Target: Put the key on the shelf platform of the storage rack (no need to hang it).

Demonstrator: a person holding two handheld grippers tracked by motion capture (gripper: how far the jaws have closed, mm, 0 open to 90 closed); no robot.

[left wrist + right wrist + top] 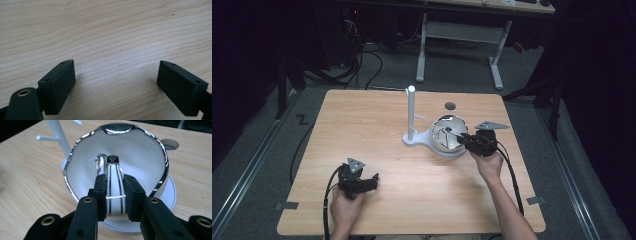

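A dark room with trailing cables and a pale desk frame lay behind the light wooden table (362, 125), which carried a white mug stand (412, 117) near its far middle.

The stand was the landmark: 1 upright post with short pegs on a flat white base. Just to the right of that post, over the round saucer-like part of the base (172, 192), the white cup (447, 132) was held by the right gripper (464, 137). Its jaws were clamped on the cup's handle (113, 192), 1 pad on each side, with the cup tipped so its bottom faced the gripper.

The cup was glossy white with a bright chrome rim (163, 160); the handle bore 2 thin dark stripes and a small dark emblem at its top end.

The left gripper (373, 182) rested well in front and to the left of the stand, near the table's front edge, its jaws spread wide over bare wood with nothing between them.

Judging by this, the cup was already grasped and carried to the stand; what remained was probably to settle it on the base or hook it on a peg, then let go.
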